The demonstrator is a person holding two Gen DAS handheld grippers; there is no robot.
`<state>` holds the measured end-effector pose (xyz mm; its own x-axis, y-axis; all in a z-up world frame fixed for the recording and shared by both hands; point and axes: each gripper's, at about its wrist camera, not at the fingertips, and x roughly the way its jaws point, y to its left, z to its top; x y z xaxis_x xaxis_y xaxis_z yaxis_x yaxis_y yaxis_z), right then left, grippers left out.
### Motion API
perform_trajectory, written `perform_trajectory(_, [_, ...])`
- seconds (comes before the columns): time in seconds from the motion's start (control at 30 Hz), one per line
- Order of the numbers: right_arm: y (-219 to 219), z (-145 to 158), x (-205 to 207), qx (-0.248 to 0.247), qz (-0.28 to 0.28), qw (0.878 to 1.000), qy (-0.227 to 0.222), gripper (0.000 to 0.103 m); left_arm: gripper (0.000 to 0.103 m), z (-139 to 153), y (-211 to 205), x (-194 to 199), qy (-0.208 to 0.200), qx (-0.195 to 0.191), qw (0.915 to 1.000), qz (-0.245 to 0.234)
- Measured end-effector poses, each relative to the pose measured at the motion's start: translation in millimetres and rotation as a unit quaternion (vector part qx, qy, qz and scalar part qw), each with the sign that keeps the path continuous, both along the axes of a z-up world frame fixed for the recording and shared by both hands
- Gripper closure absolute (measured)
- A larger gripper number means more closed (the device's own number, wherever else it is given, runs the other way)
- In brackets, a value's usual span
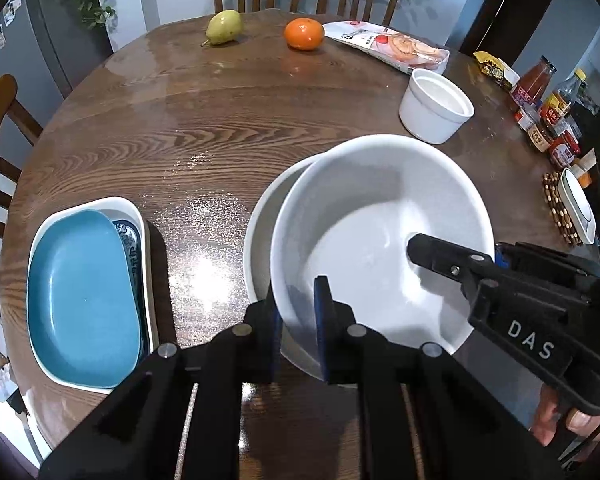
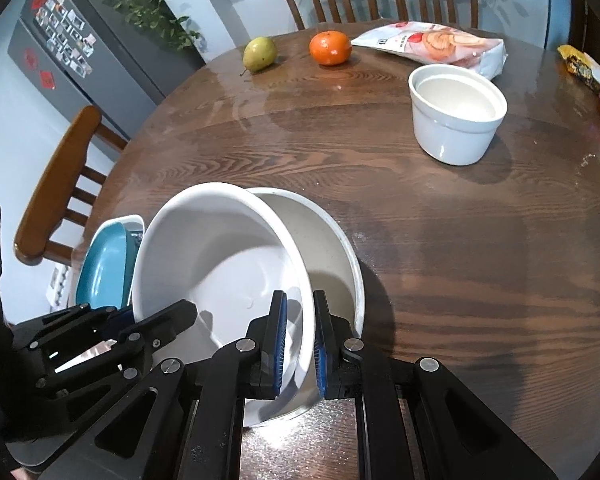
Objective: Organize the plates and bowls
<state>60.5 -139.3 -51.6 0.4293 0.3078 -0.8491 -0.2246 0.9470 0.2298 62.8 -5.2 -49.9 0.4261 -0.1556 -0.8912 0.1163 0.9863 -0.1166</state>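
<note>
Black, angular and matte, the left tongs (image 1: 296, 312) fill the foot of the left wrist view, their blue ribbed pads clamped on the near rim of a white bowl (image 1: 380, 216). One pad sits inside the wall, the other outside. That bowl is smooth, glossy and round, and it lies tilted inside a second, wider cream bowl (image 1: 260, 224) whose rim shows as a crescent at its 9 o'clock side.

From the right wrist view the right tongs (image 2: 300, 328) grip the same white bowl (image 2: 220, 256) on its opposite rim, pads pressed on either face of the thin wall; the cream bowl (image 2: 332, 248) shows behind it at 2 o'clock, duller and slightly speckled. Each tool appears in the other's view (the right one bears pale letters on its black arm).

Outward at 9 o'clock in the left view sits a stack of oblong dishes: a teal plate (image 1: 84, 300) with rounded corners on a blue patterned one, both within a white rectangular tray (image 1: 134, 212). At 1 o'clock stands a straight-sided white ramekin (image 1: 436, 108), upright and well apart from the bowls.

Everything rests on a round bench (image 1: 204, 132) of dark, strongly grained wood with a shiny finish. At its far edge, around 12 o'clock, lie a green pear (image 1: 224, 27), an orange (image 1: 304, 33) and a crinkled plastic snack packet (image 1: 396, 46). Bottles and jars (image 1: 548, 120) crowd the 3 o'clock edge.
</note>
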Motion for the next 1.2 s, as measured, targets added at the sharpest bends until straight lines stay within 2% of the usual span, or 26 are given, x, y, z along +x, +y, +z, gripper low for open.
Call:
perform_trajectory(0.4, [-1, 4, -4, -0.019, -0.008, 1.000, -0.014, 0.090, 0.089, 0, -1, 2, -0.004, 0.008, 1.0000, 0.002])
perform_trajectory(0.57, [-5, 10, -5, -0.022, -0.015, 0.999, -0.030, 0.082, 0.087, 3, -2, 2, -0.012, 0.009, 0.9999, 0.003])
perform_trajectory(0.73, [-6, 16, -7, -0.019, -0.015, 0.999, -0.041, 0.081, 0.071, 10, -2, 1, -0.022, 0.000, 0.9997, 0.005])
perform_trajectory(0.77, [-7, 17, -8, -0.020, -0.015, 0.999, -0.045, 0.080, 0.062, 12, -3, 1, -0.026, 0.003, 0.9996, 0.006])
perform_trajectory(0.8, [-7, 18, -8, -0.021, -0.017, 0.999, -0.047, 0.075, 0.053, 13, -3, 0, -0.030, 0.007, 0.9995, 0.007])
perform_trajectory(0.83, [-9, 20, -9, -0.022, -0.019, 0.998, -0.051, 0.067, 0.048, 15, -3, -1, -0.034, 0.010, 0.9993, 0.009])
perform_trajectory(0.93, [-13, 24, -11, -0.016, -0.026, 0.998, -0.061, 0.057, 0.046, 20, -2, -2, -0.045, 0.012, 0.9988, 0.013])
perform_trajectory(1.13, [-21, 27, -12, -0.007, -0.036, 0.997, -0.061, 0.057, 0.039, 26, 2, -5, -0.052, 0.007, 0.9983, 0.023])
perform_trajectory(1.2, [-23, 27, -12, -0.004, -0.037, 0.998, -0.060, 0.057, 0.033, 28, 5, -6, -0.054, 0.008, 0.9981, 0.028])
